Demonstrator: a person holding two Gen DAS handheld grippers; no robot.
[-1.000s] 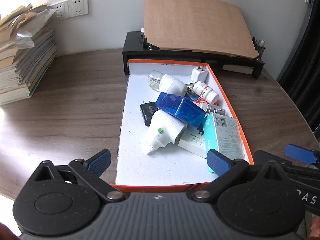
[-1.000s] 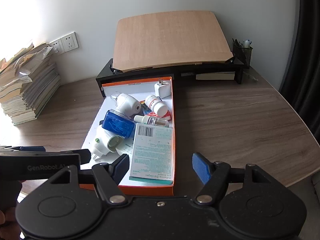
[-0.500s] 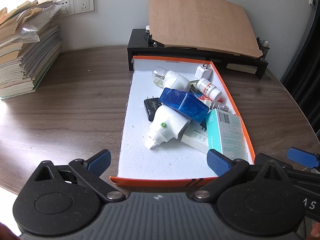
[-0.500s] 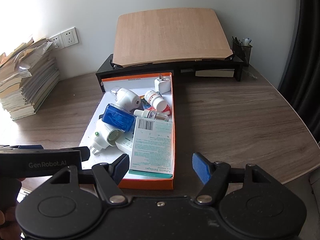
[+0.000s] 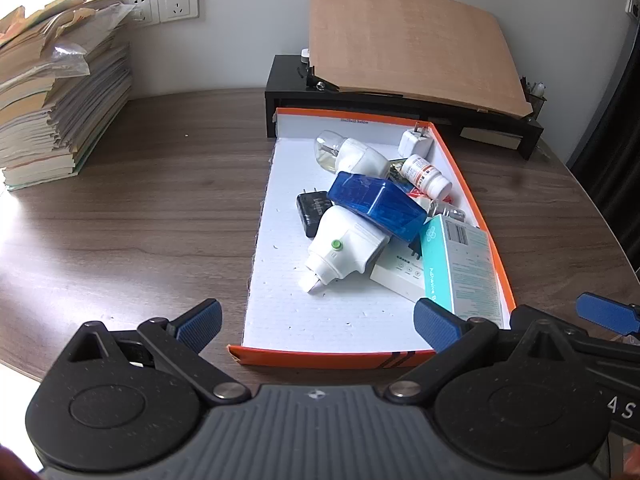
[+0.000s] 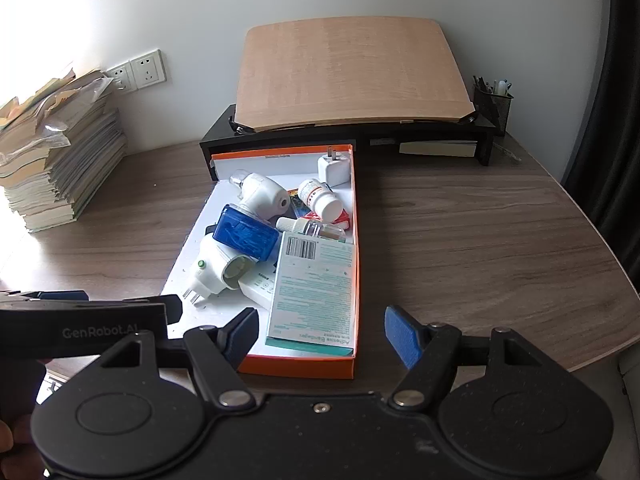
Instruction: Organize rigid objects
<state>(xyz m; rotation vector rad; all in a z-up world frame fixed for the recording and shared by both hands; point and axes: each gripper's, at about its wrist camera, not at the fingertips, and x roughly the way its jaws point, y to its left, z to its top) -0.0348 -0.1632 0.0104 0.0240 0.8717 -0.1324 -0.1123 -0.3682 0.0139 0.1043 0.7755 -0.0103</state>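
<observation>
While held over near edge of wooden table (image 5: 140,200), both grippers idle w/ nothing between pads. Orange box (image 5: 332,358) taken as landmark, sitting mid-table, long side running away from cameras.

Behind box: black stand (image 6: 440,136) w/ tan board (image 6: 352,72) propped on top. Well left of box: tall paper stack (image 5: 52,92) against wall, sockets (image 5: 176,0) above it. Pen cup (image 6: 494,102) off far right of stand.

Inside box, all piled toward right half, left strip of white floor bare:
- teal carton (image 6: 316,288), flat along right wall, nearest grippers
- blue case (image 5: 376,204), tilted on top of pile, mid-box
- white plug-in unit w/ green button (image 5: 344,248), under blue case, prongs toward near wall
- second white unit w/ clear bottle end (image 5: 352,154), behind blue case
- flat white box (image 5: 400,276), partly under carton
- black adapter (image 5: 310,210), left of blue case
- pill bottle (image 6: 320,198), on its side, far right
- small dropper bottle (image 6: 310,230), btwn pill bottle and carton
- white charger (image 6: 334,168), far right corner, upright against wall

Left gripper (image 5: 318,320): fingers spread wide, empty, straddling box's near wall from above, apart from contents. Right gripper (image 6: 322,336): fingers wide apart, empty; near end of teal carton and box's near-right corner lie in the gap, not touching either pad.
</observation>
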